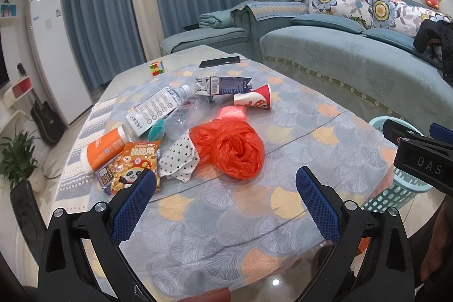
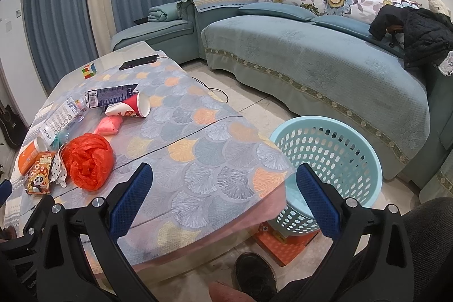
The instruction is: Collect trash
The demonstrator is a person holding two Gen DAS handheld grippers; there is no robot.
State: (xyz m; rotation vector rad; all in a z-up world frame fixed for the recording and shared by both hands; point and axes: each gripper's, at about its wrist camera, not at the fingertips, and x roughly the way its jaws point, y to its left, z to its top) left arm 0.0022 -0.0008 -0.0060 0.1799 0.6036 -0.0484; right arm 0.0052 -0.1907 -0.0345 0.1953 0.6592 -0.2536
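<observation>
Trash lies in a heap on the patterned tablecloth (image 1: pixel 226 217): a crumpled orange plastic bag (image 1: pixel 230 150), a dotted white wrapper (image 1: pixel 178 157), a panda snack packet (image 1: pixel 136 166), an orange bottle (image 1: pixel 104 150), a clear water bottle (image 1: pixel 161 106), a dark carton (image 1: pixel 222 85), a red paper cup (image 1: pixel 254 99) and a pink packet (image 1: pixel 232 113). My left gripper (image 1: pixel 225 188) is open just short of the orange bag (image 2: pixel 87 164). My right gripper (image 2: pixel 223 188) is open over the table's near right corner, beside the light blue basket (image 2: pixel 328 160) on the floor. The red cup (image 2: pixel 131 108) lies on its side.
A phone (image 1: pixel 219 62) and a colour cube (image 1: pixel 156 68) sit at the table's far end. A teal sofa (image 2: pixel 311 61) runs along the right, with a black jacket (image 2: pixel 416 33) on it. An orange box (image 2: pixel 283 244) lies under the basket. A shoe (image 2: pixel 254 273) shows below.
</observation>
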